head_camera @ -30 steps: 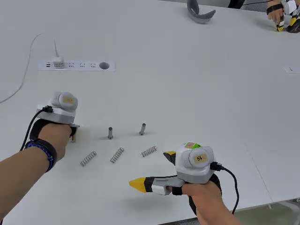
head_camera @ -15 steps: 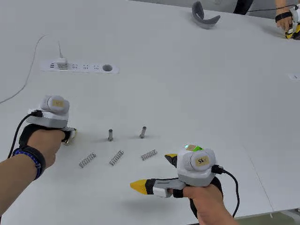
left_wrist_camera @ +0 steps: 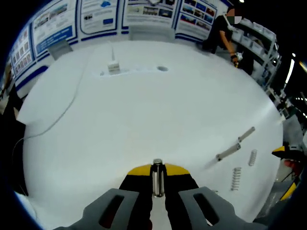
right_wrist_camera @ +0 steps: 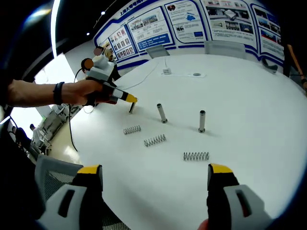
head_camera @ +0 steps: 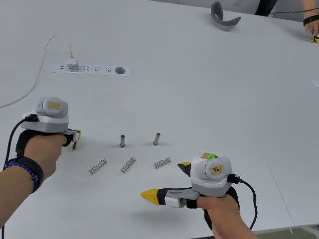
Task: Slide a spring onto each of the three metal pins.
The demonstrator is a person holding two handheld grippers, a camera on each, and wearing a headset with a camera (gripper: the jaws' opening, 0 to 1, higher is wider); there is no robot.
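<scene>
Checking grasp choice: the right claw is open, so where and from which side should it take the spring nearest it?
Probably mid-length, across the coils. The spring lies flat on the table, its axis crosswise to the open right claw, nothing crowding it. Coming down from above, its jaws would close on the thin width and leave both ends free.
</scene>
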